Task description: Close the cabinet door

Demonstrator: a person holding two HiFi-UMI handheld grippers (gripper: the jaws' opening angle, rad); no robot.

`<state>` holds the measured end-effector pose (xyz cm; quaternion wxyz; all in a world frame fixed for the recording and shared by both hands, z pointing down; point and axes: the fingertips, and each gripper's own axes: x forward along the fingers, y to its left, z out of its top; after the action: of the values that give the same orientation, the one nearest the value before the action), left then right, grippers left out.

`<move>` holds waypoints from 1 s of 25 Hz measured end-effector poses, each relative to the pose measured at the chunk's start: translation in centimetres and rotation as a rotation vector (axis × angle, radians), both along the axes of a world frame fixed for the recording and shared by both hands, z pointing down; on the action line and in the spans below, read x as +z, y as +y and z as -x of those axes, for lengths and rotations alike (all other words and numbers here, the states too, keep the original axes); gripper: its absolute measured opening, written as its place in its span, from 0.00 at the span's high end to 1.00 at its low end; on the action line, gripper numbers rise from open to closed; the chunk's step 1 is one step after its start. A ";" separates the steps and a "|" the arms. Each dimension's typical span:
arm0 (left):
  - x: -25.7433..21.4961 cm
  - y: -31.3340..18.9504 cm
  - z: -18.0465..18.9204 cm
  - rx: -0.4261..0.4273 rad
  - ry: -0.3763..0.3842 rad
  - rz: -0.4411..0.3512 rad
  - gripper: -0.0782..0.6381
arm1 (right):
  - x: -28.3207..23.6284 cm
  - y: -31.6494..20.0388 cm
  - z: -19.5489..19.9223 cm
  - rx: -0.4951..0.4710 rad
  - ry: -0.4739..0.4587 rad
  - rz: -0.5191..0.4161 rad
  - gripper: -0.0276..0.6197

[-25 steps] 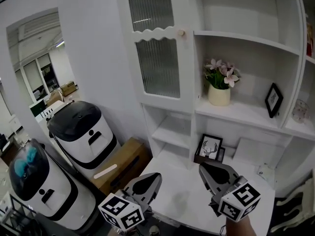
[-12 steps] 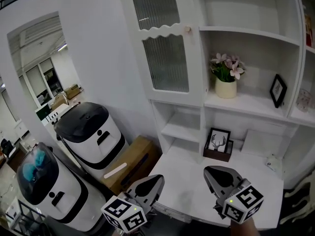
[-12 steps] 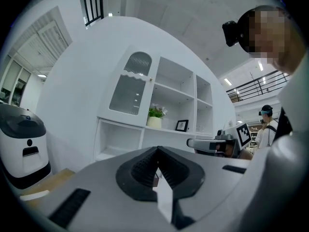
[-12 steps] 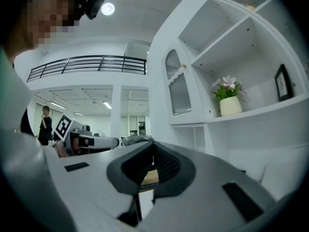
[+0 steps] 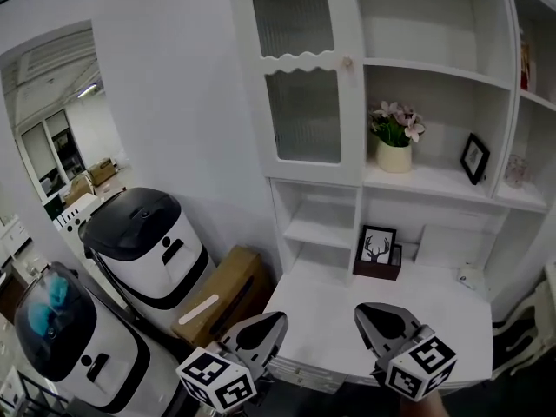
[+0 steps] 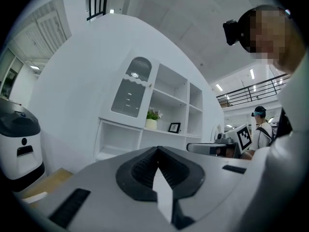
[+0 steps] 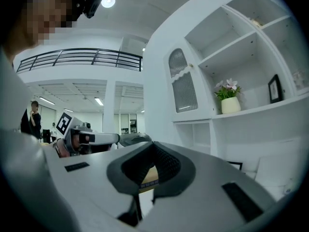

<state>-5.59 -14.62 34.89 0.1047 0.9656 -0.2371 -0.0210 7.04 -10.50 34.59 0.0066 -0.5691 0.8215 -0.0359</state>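
Note:
The white cabinet door (image 5: 304, 85), with ribbed glass and a small round knob (image 5: 347, 62), covers the upper left compartment and looks flush with the cabinet front; it also shows as the door (image 6: 130, 88) and the door (image 7: 183, 86). My left gripper (image 5: 276, 321) and right gripper (image 5: 363, 313) hover side by side at the front edge of the white desk (image 5: 434, 307), well below and in front of the door. Both point at the cabinet, jaws shut with nothing between them. The left gripper (image 6: 157, 149) and right gripper (image 7: 152, 144) touch nothing.
Open shelves hold a flower pot (image 5: 393, 155), a small black frame (image 5: 473, 157) and a deer picture (image 5: 377, 246). Left of the desk stand two white and black bins (image 5: 143, 241) (image 5: 61, 337) and a cardboard box (image 5: 221, 294). A person (image 6: 263, 124) stands far off.
Both grippers and the head view have drawn back from the cabinet, which now looks smaller and further off. The door has stayed as it was.

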 end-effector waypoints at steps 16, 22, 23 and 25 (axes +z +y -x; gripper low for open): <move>1.9 1.4 5.3 0.137 0.031 0.037 0.88 | 1.2 3.3 6.7 0.122 0.010 0.029 0.95; 2.3 2.0 6.0 0.165 0.027 0.040 0.88 | 1.4 4.2 7.8 0.143 0.010 0.030 0.95; 2.3 2.1 6.1 0.168 0.028 0.040 0.88 | 1.4 4.4 7.9 0.147 0.010 0.029 0.95; 2.2 2.3 6.2 0.175 0.031 0.037 0.88 | 1.3 4.6 8.1 0.153 0.011 0.027 0.95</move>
<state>-11.83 -12.36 37.09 0.1275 0.9801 -0.1504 -0.0224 -1.04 -5.92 35.92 -0.0029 -0.6304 0.7750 -0.0433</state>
